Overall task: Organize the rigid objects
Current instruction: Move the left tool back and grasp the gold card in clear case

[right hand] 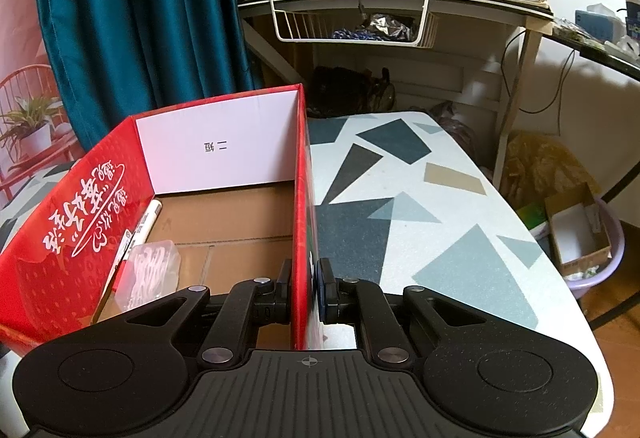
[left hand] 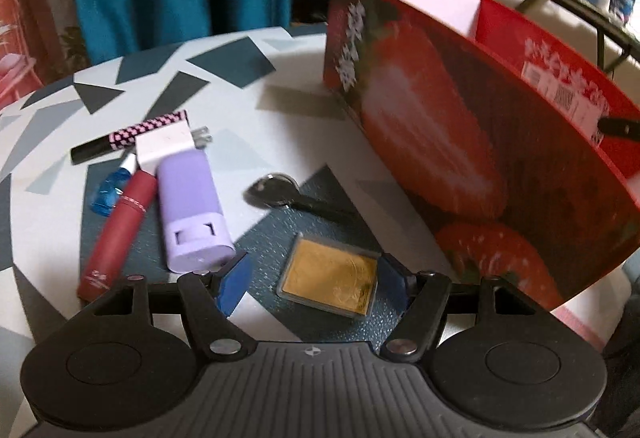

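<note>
My left claw hangs open around a gold card on the tabletop. My right claw pinches the red box wall.

Glossy cardboard box (plain brown inside), shiny metal spoon.

Left tongs gape, angled downward; right tongs clamped tight.

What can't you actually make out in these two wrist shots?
- Left wrist view: the spoon handle is lost in blur on a dark table patch.
- Left wrist view: the red tube end is hidden behind the left gripper.
- Right wrist view: the clear packet contents are too blurred.
</note>
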Demonstrator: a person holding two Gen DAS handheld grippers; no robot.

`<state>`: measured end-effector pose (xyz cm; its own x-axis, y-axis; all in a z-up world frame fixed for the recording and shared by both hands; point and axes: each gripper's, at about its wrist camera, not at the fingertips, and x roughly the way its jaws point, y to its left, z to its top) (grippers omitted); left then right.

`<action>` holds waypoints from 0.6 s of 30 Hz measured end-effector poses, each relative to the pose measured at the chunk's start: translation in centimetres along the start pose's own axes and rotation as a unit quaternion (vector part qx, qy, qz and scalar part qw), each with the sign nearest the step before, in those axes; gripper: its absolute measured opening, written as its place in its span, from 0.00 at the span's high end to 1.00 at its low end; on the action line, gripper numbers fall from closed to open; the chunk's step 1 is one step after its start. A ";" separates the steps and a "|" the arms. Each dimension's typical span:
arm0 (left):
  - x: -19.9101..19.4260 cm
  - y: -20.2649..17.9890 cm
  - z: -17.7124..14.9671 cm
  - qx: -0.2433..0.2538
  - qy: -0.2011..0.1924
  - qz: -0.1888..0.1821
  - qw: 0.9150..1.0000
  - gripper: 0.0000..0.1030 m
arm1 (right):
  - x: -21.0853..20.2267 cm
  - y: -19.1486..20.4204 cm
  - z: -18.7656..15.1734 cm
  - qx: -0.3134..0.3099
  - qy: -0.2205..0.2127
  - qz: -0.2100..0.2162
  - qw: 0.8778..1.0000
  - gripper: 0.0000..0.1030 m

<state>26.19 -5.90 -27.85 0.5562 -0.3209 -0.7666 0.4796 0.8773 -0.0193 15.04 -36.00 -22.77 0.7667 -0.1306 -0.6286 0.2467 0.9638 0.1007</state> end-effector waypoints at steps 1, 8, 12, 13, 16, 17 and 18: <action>0.3 -0.2 -0.2 0.002 0.008 -0.003 1.000 0.31 | 0.0 0.0 0.0 -0.001 0.000 0.000 1.000 0.90; 0.7 -1.1 -0.7 0.038 0.002 0.010 0.999 0.32 | 0.0 0.0 0.0 -0.003 0.001 -0.001 1.000 0.90; 0.8 -0.5 -0.4 0.027 -0.006 0.019 0.999 0.43 | 0.0 0.0 0.0 -0.002 0.001 -0.001 1.000 0.90; 0.8 -0.2 -0.3 0.021 -0.006 0.018 1.000 0.43 | 0.0 0.0 0.0 -0.003 0.001 -0.001 1.000 0.90; 1.0 0.2 0.0 0.010 -0.009 0.017 1.000 0.43 | 0.0 0.0 0.0 -0.002 0.001 -0.001 1.000 0.90; 1.0 0.2 0.0 0.008 -0.010 0.017 1.000 0.43 | 0.0 0.0 0.0 -0.002 0.001 -0.001 1.000 0.90; 1.0 0.2 0.0 0.007 -0.010 0.019 1.000 0.43 | 0.0 0.0 0.0 -0.002 0.001 -0.001 1.000 0.90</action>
<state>26.84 -6.04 -28.61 0.5875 -0.2956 -0.7533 0.4679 0.8836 0.0182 15.06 -36.00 -22.80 0.7649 -0.1322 -0.6304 0.2456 0.9646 0.0957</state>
